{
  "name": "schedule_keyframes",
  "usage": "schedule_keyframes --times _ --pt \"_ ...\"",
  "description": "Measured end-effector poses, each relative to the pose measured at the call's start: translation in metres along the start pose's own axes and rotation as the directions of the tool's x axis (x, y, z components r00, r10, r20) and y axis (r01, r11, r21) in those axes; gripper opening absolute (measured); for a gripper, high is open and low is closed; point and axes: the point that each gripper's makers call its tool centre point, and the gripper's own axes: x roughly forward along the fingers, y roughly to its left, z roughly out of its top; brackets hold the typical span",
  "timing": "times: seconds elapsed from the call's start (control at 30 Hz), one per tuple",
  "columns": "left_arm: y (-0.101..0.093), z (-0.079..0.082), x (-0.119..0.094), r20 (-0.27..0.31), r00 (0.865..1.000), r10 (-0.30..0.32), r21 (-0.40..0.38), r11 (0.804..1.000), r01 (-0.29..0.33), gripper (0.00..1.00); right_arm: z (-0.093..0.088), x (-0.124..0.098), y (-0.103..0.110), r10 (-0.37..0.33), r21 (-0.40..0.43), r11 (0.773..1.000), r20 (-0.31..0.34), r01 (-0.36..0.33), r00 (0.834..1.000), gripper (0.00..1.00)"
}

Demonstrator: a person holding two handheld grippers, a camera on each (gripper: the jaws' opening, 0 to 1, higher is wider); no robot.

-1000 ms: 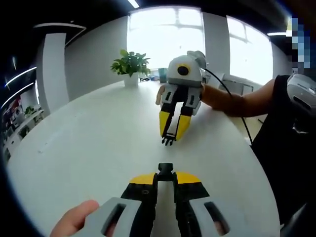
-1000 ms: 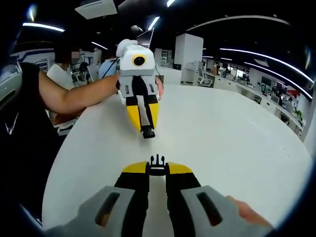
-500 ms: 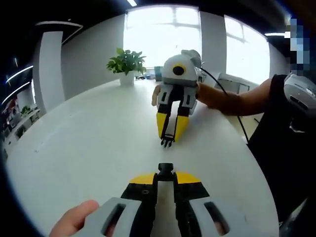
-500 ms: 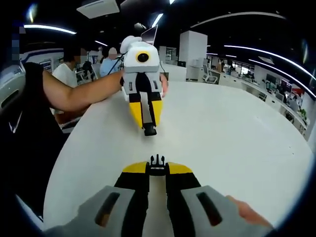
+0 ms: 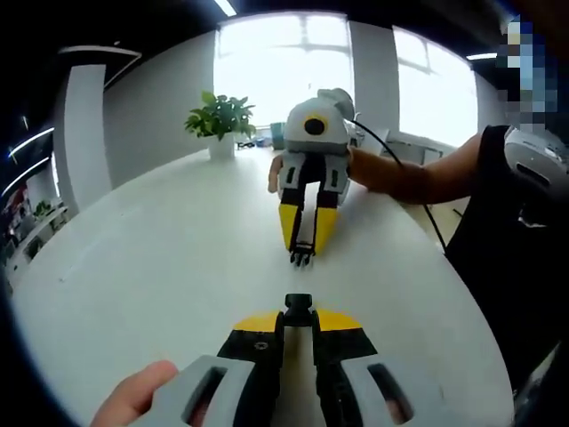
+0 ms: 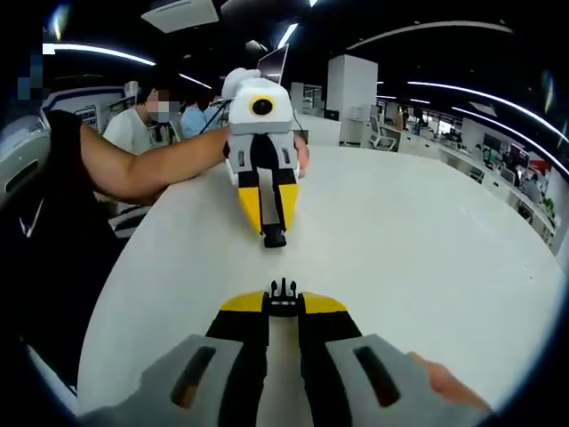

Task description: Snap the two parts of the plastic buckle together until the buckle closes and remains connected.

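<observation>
My left gripper is shut on the black socket half of the buckle, which sticks out past its yellow tips. Facing it above the white table is my right gripper, shut on the black pronged half. In the right gripper view the pronged half sits between my right gripper's own jaws. There the left gripper points back with the socket half at its tip. A gap of bare table separates the two halves.
A potted plant stands at the table's far edge by bright windows. The person's arm and dark torso lie along one side of the table. Other people sit behind, in an office with a white pillar.
Both views have drifted a little as the hands moved. The grippers still face each other with much the same gap, each still shut on its buckle half.
</observation>
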Motion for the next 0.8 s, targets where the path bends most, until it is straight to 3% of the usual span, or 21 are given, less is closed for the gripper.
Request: schedule_keyframes --times 0.2,0.8 --pt "-0.0002 0.0015 -0.0028 0.02 1.0 -0.007 0.0 1.0 0.007 0.11 0.0 -0.0002 -0.0014 0.001 0.004 1.0 0.014 -0.001 1.0 0.12" --pt "-0.0007 -0.0029 0.0005 0.001 1.0 -0.012 0.007 1.0 0.012 0.11 0.0005 -0.0013 0.0001 0.007 0.004 1.0 0.022 -0.007 1.0 0.12"
